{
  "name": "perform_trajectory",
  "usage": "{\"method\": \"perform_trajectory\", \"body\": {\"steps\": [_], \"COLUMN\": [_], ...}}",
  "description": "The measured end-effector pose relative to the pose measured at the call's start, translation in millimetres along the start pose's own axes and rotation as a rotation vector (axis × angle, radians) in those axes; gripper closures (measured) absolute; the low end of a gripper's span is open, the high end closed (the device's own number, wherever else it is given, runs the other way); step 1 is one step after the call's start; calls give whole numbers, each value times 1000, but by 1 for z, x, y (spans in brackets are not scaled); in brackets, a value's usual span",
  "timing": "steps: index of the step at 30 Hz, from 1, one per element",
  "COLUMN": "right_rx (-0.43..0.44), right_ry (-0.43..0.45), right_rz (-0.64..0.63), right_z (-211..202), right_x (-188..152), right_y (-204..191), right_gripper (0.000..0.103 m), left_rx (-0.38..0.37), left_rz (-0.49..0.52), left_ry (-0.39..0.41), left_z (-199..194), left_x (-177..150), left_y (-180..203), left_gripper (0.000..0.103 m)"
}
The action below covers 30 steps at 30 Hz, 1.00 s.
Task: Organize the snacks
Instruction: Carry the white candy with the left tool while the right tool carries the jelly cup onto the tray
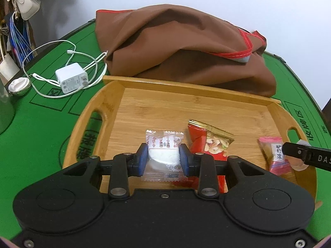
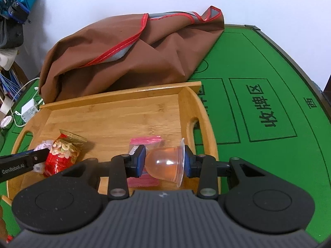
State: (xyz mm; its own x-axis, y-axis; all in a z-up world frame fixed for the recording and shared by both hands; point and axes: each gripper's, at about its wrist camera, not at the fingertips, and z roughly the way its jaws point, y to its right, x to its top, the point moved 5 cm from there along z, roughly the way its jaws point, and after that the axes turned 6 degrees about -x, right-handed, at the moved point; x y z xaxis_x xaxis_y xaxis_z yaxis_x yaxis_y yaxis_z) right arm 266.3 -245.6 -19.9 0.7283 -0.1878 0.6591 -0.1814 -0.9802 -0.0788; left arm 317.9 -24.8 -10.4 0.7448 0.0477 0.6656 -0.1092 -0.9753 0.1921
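the left gripper [image 1: 163, 159] sits at the lower middle of its own view, its two blue pads [image 1: 143, 158] pressed against the sides of a clear packet with a white sweet [image 1: 163, 155], so it is closed on that packet. the packet is over the near part of the wooden tray [image 1: 165, 107], which fills the centre of the frame; whether it rests on the wood cannot be told. just right of it on the tray lies a red nut packet [image 1: 209, 144] with a gold top edge, and further right, near the tray's right handle slot, a pink packet [image 1: 275, 155] with a small label. the tip of the right gripper [image 2: 164, 161] pokes in at the right edge of the left view, over that pink packet.

in the right view the right gripper is at the lower middle, closed on a clear jelly cup [image 2: 165, 163] lying on its side, rim toward the right pad. it is above the pink packet [image 2: 144, 142], close to the tray's right rim [image 2: 206, 124]. the red nut packet [image 2: 62, 157] is at the left of that frame.

behind the tray, in the upper middle, a brown cloth [image 1: 182, 47] with red trim is heaped on the green table [image 1: 41, 128]. a white charger [image 1: 71, 77] and its cable lie at the upper left.
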Motion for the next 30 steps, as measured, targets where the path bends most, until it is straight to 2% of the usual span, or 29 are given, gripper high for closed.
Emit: {"method": "perform_trajectory", "body": {"steps": [21,30], "right_rx": [25,37], "right_ry": [-6,-2], "right_rz": [16,12], "right_z": [5,4], "right_x": [0,-2], "right_y": [-6,-4], "right_gripper": [62,62], "left_rx": [-35,-29], "left_rz": [5,23], "left_ry": [-11,-3], "left_z": [11,12], "left_x": [-5,-8], "left_y": [11,13], "left_gripper": [72,71]}}
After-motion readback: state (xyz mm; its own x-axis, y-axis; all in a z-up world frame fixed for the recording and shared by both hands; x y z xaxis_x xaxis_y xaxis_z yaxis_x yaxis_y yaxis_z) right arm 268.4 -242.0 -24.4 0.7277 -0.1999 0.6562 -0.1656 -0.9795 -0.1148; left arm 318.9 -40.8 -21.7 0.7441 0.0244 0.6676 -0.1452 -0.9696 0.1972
